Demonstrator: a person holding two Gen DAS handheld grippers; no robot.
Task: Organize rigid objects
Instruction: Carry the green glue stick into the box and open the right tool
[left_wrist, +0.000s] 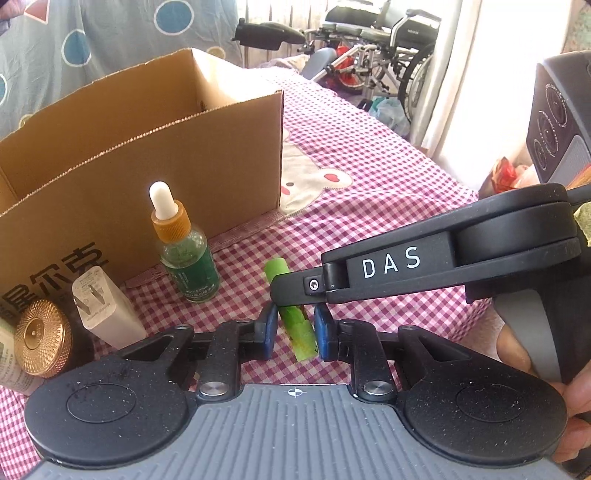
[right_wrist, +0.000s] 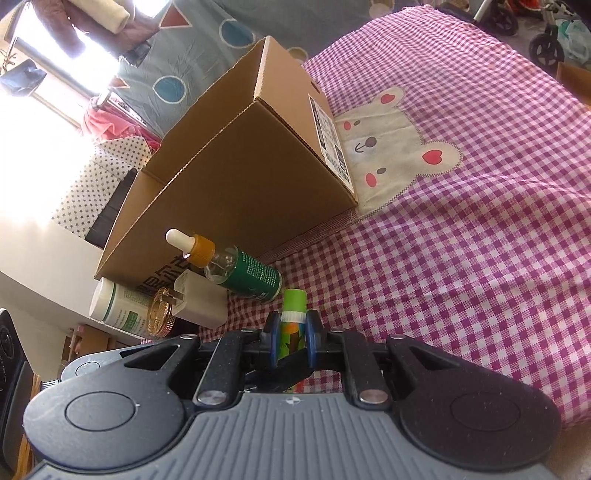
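The open brown cardboard box (left_wrist: 155, 147) walled off the far left of the pink checked cloth (left_wrist: 388, 184), its top open to approach from above. Just in front of it stood a clear dropper bottle with a green label (left_wrist: 186, 251), a white plug adapter (left_wrist: 107, 310), a gold ribbed round lid (left_wrist: 42, 338) and a white cylindrical bottle (right_wrist: 118, 304), crowding the near left. To the right of the box the cloth lay open and wide. The right tongs (right_wrist: 291, 338) reached across in front of the left tongs (left_wrist: 293, 332), both beside a green tube (left_wrist: 299, 332).
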